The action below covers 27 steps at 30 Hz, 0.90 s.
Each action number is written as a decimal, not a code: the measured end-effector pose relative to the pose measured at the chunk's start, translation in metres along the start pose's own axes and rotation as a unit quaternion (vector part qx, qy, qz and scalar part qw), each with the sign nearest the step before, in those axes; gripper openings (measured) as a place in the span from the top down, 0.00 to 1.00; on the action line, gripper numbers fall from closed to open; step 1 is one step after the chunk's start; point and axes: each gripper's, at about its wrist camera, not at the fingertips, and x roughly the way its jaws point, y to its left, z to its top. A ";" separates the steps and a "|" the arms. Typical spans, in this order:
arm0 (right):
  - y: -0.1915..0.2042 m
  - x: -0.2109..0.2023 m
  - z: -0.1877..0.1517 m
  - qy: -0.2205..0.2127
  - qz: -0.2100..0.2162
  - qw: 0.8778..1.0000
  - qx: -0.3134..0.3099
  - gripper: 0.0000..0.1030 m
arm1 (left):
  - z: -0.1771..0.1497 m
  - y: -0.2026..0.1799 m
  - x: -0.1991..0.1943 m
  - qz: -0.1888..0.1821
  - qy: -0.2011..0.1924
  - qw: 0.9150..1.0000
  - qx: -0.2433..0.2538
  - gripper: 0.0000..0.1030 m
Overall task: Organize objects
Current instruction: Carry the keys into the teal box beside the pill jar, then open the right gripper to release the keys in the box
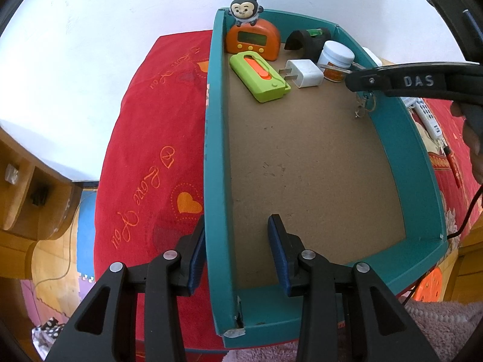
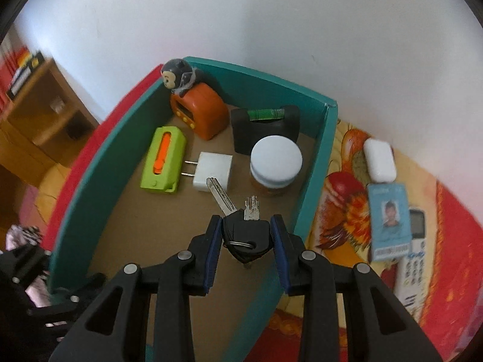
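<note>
A teal box with a brown floor lies on a red cloth. At its far end sit an orange clock with a monkey figure, a green case, a white charger, a white-lidded jar and a black holder. My right gripper is shut on a bunch of keys and holds it above the box floor, near the right wall. It shows in the left wrist view too. My left gripper is open, its fingers astride the box's left wall.
Outside the box, on a patterned cloth to the right, lie a white case, an ID card and a white remote. A wooden shelf stands at the far left. A white wall is behind the box.
</note>
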 end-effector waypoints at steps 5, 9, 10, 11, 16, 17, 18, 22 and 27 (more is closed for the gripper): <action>0.007 0.005 0.003 0.004 -0.020 1.000 -0.022 0.69 | 0.000 0.000 0.000 0.000 0.000 1.000 0.000 0.62; 0.008 0.006 0.003 0.000 -0.021 0.999 -0.024 0.68 | 0.000 0.000 0.000 0.000 0.000 1.000 0.000 0.62; 0.008 0.006 0.003 -0.001 -0.020 1.000 -0.023 0.66 | 0.000 0.000 0.000 0.000 0.000 1.000 0.000 0.62; 0.007 0.006 0.003 -0.003 -0.017 1.000 -0.022 0.61 | 0.000 0.000 0.000 0.000 0.000 1.000 0.000 0.62; 0.002 0.002 0.001 -0.012 0.004 1.000 -0.004 0.55 | 0.000 0.000 0.000 0.000 0.000 1.000 0.000 0.62; 0.001 0.001 0.000 -0.013 0.006 1.000 -0.002 0.55 | 0.000 0.001 0.000 0.000 0.000 1.000 0.000 0.62; 0.000 -0.001 0.000 -0.015 0.009 1.000 0.002 0.55 | -0.001 0.000 0.000 0.000 0.000 1.000 0.000 0.62; -0.005 -0.008 -0.003 -0.023 0.018 1.000 0.012 0.55 | -0.001 0.001 -0.001 0.000 0.000 1.000 0.001 0.62; -0.021 -0.025 -0.007 -0.036 0.021 0.999 0.026 0.55 | -0.001 0.001 -0.001 -0.001 0.000 1.000 0.001 0.62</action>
